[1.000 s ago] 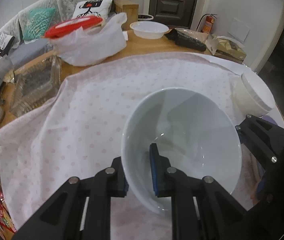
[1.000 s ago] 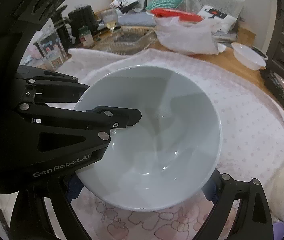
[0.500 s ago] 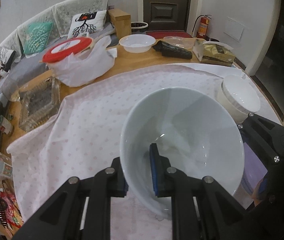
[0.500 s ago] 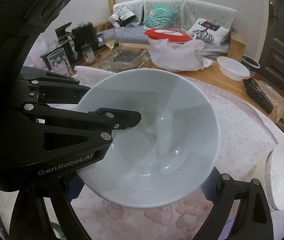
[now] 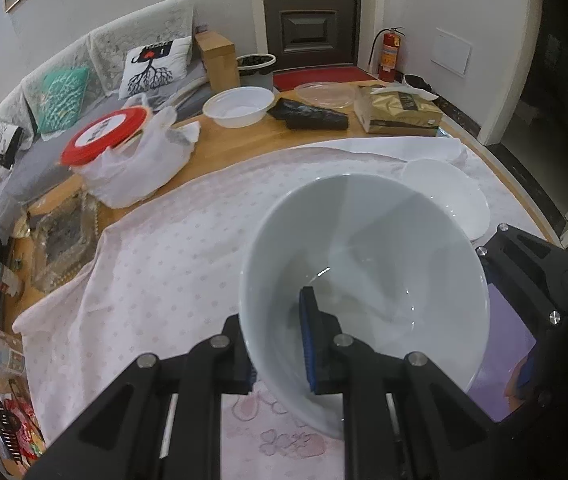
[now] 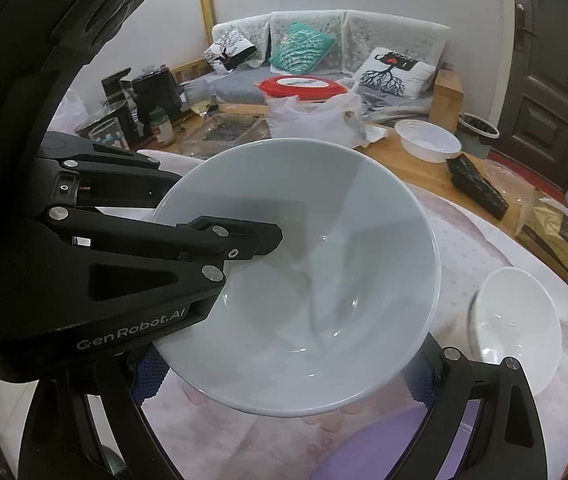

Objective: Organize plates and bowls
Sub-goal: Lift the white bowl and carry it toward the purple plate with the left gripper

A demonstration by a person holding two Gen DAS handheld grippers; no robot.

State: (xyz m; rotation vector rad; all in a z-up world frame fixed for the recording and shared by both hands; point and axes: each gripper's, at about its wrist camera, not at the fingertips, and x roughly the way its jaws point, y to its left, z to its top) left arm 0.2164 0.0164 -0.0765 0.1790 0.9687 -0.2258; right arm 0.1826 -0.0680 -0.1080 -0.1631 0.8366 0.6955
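Pale grey bowl [image 5: 368, 264] is pinched at its rim by the left gripper [image 5: 280, 344] (one finger inside), while the right gripper [image 6: 288, 376] stands wide around its base, above the pink cloth [image 5: 172, 264].

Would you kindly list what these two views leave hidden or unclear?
- Both views: the grey bowl covers the tablecloth beneath it.
- Right wrist view: the bowl hides the right gripper's pad contact.
- Right wrist view: the purple thing is cut off by the edge.

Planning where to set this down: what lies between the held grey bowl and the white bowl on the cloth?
Only bare pink cloth between grey bowl and white bowl, per right wrist view.
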